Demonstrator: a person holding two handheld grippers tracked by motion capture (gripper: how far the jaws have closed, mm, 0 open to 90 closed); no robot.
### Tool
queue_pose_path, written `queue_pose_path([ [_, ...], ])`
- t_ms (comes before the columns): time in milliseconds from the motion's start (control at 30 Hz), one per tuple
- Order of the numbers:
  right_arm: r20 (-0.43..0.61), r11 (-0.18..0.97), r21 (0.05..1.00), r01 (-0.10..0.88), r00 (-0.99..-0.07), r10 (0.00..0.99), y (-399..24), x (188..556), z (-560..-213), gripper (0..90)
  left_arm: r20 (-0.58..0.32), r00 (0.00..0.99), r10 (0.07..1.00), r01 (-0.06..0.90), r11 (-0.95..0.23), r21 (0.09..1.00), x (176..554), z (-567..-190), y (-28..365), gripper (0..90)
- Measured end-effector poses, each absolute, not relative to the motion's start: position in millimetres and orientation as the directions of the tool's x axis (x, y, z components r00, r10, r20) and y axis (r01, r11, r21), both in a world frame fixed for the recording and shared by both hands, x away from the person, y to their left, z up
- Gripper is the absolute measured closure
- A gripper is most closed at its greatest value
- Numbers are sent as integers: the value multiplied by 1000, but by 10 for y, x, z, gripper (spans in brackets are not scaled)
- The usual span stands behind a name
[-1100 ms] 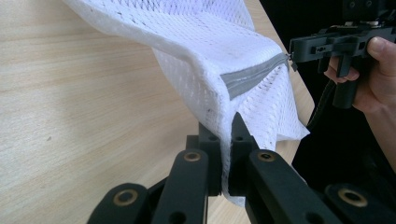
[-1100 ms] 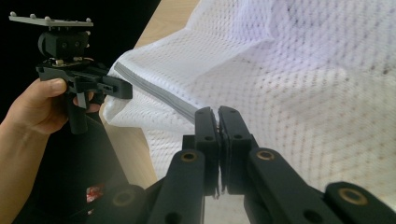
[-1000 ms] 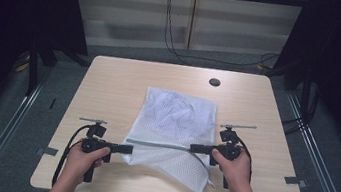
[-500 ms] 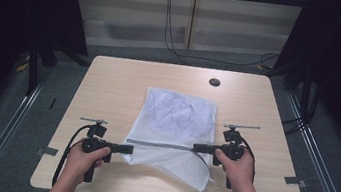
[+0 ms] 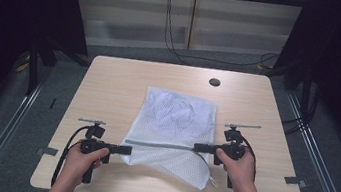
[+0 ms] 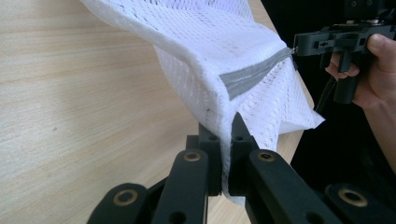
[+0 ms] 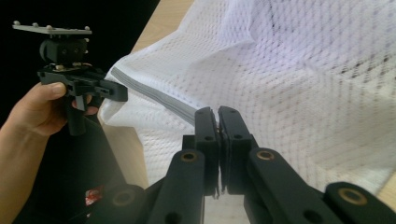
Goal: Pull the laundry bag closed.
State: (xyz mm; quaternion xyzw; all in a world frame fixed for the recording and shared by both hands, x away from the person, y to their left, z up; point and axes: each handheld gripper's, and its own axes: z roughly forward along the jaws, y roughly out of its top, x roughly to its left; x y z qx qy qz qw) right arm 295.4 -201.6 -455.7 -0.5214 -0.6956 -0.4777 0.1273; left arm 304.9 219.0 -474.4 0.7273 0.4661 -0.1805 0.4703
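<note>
My left gripper (image 5: 126,150) and right gripper (image 5: 197,147) each clench an end of the mesh laundry bag's (image 5: 180,122) grey zipper (image 5: 161,146), tensioning it above the counter (image 5: 110,82).

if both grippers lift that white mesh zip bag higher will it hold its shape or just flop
The white mesh laundry bag will probably flop: its cloth already sags and folds below the grey zipper strip stretched between the left gripper and right gripper. It looks light, being thin and see-through. The pinched edges might slip if tugged hard.
</note>
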Motion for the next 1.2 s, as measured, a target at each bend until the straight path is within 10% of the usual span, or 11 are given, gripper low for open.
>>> queue_pose_path([
  [1200, 672, -71, 539, 839, -378, 636, -2485, 2857, -4562, 871, -702, 493, 514, 851, -118, 511, 3045, -4746, 2241, 882],
])
